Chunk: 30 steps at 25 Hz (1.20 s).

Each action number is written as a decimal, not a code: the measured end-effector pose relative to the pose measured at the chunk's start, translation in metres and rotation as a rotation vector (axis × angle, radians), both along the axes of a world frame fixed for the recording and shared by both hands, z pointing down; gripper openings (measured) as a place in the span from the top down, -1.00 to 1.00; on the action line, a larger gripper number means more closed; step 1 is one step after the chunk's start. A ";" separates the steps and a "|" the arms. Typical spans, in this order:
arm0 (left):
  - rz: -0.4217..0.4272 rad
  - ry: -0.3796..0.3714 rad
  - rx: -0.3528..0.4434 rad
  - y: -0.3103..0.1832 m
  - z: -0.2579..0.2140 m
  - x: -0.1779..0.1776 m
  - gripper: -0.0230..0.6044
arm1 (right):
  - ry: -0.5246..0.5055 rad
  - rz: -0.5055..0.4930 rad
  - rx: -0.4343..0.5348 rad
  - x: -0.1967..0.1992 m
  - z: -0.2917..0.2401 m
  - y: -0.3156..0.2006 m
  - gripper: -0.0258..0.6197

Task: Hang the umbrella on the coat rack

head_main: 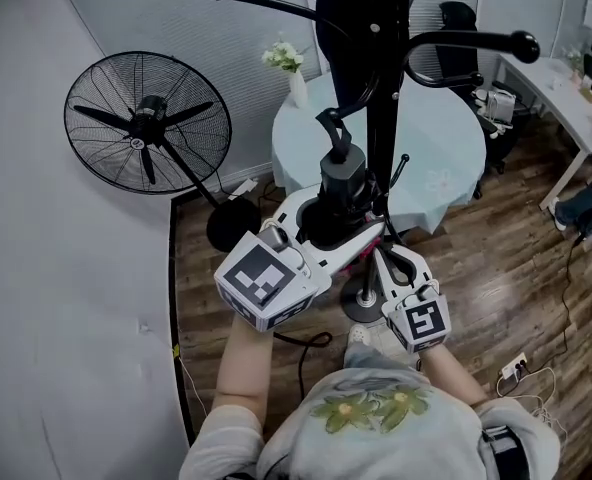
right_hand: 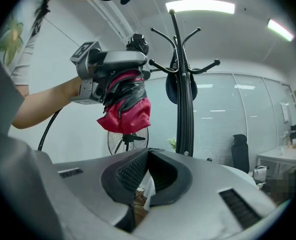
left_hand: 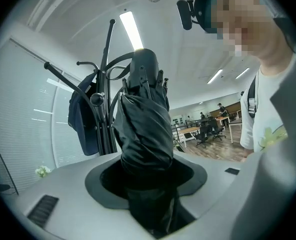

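Observation:
A folded black umbrella [head_main: 338,173] with pink-red fabric at its lower end stands upright in my left gripper [head_main: 321,230], which is shut on its middle. The left gripper view shows the umbrella [left_hand: 143,129] filling the gap between the jaws of that gripper [left_hand: 148,184]. It sits just left of the black coat rack pole [head_main: 381,118], below the rack's curved arms. In the right gripper view the umbrella [right_hand: 125,104] hangs from the left gripper [right_hand: 119,69], left of the coat rack [right_hand: 183,109]. My right gripper [head_main: 384,255] is close beside the pole, its jaws [right_hand: 147,156] shut with nothing between them.
A dark garment [head_main: 361,28] hangs on the rack. Behind it is a round pale-blue table [head_main: 446,158] with a flower vase [head_main: 294,73]. A standing fan [head_main: 146,123] is at the left by the wall. A desk [head_main: 566,93] and an office chair [head_main: 461,23] are at the right.

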<state>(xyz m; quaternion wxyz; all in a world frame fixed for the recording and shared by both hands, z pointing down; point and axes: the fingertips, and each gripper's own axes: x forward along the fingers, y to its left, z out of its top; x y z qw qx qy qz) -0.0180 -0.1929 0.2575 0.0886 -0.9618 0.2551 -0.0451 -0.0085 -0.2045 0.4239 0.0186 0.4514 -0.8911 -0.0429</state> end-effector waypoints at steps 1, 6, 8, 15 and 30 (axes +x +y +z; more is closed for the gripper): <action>0.008 0.001 -0.002 -0.001 0.000 0.001 0.21 | -0.001 0.001 0.001 -0.001 -0.001 0.000 0.91; 0.050 0.027 -0.043 -0.016 0.003 0.007 0.21 | 0.002 0.017 -0.005 0.005 0.001 -0.007 0.91; 0.058 0.037 -0.061 -0.022 0.005 0.008 0.21 | 0.003 0.024 -0.005 0.007 0.002 -0.009 0.91; 0.058 0.047 -0.103 -0.038 0.020 0.009 0.21 | 0.007 0.033 -0.026 0.009 0.009 -0.016 0.91; 0.047 0.060 -0.136 -0.046 0.044 -0.002 0.21 | 0.007 0.017 -0.038 0.003 0.012 -0.028 0.91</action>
